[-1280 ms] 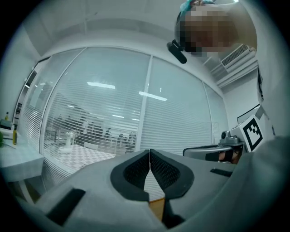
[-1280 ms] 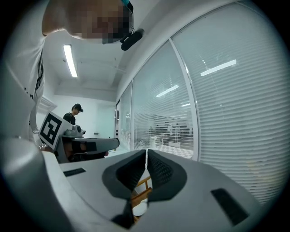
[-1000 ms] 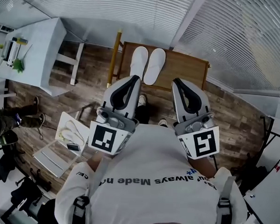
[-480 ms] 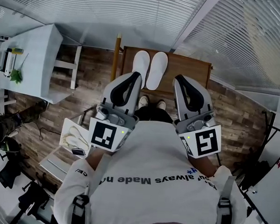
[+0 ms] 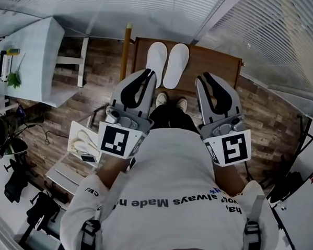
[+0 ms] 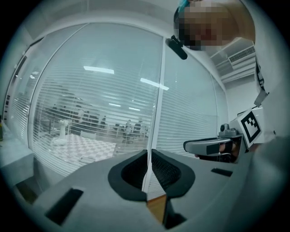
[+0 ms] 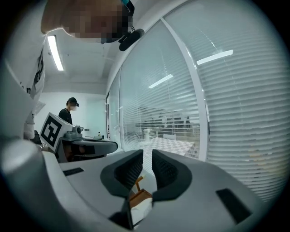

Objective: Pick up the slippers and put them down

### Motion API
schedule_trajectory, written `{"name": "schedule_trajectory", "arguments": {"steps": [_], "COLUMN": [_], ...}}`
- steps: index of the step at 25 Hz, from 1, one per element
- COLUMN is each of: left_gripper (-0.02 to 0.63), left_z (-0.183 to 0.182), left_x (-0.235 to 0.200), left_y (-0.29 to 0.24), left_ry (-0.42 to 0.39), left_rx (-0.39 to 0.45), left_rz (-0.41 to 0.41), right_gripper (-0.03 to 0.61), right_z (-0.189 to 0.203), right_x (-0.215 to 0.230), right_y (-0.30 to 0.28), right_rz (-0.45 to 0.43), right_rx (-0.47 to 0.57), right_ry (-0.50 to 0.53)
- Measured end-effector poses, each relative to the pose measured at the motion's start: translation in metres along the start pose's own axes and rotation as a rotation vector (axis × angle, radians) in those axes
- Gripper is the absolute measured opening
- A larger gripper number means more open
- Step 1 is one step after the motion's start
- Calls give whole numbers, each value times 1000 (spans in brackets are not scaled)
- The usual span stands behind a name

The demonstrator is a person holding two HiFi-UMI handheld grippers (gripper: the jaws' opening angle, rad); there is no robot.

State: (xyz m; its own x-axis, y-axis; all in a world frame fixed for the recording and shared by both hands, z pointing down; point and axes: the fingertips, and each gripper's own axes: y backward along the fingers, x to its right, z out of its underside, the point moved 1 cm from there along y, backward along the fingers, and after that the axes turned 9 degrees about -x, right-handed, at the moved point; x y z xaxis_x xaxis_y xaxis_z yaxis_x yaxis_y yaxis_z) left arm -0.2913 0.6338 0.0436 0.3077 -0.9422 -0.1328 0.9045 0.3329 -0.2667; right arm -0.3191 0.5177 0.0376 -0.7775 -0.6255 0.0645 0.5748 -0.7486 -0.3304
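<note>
Slippers: two white slippers (image 5: 166, 64) lie side by side on the counter (image 5: 214, 65), toes pointing away from the person and inner edges touching or nearly so.
Counter: small, brown wood, standing on the plank floor (image 5: 104, 74) against the glass wall with blinds (image 5: 265, 39). The pair lies on its left half and its right half is bare.
Left gripper: the left gripper (image 5: 149, 72) is held out in front of the chest. In the head view its tip sits just short of the near end of the left slipper, well above it. In the left gripper view (image 6: 148, 152) the jaws are pressed together with only a hairline seam between the pads, and nothing is in them.
Right gripper: the right gripper (image 5: 204, 76) is level with the left one, and its tip lies over the counter's near edge, to the right of the slippers. In the right gripper view (image 7: 147, 154) the jaws stand a narrow slit apart. They have just been opening and hold nothing. Wood and a patch of white show below the gap.
Person: standing with shoes (image 5: 171, 102) close to the counter's near edge, between the two grippers.
Background: a second person (image 7: 68, 111) stands far off in the right gripper view.
</note>
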Motion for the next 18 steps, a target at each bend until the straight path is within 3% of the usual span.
{"name": "schedule_trajectory", "arguments": {"steps": [5,7,18], "left_gripper": [22,62,120], "left_z": [37,53,161], "left_x": [-9,-16,-56], "left_y": [-19,-26,-77], "left_ry": [16,23,67], "left_rx": [-63,-85,-205], "left_rz": [14,8,-20], "right_gripper": [66,75,135], "right_z": [37,51,156], "right_x": [7,10,27], "right_y": [-20,-29,-94], "right_rz": [-14,-11,-16], "right_rx": [-53,-70,-185], "right_ry": [-26,-35,-99]}}
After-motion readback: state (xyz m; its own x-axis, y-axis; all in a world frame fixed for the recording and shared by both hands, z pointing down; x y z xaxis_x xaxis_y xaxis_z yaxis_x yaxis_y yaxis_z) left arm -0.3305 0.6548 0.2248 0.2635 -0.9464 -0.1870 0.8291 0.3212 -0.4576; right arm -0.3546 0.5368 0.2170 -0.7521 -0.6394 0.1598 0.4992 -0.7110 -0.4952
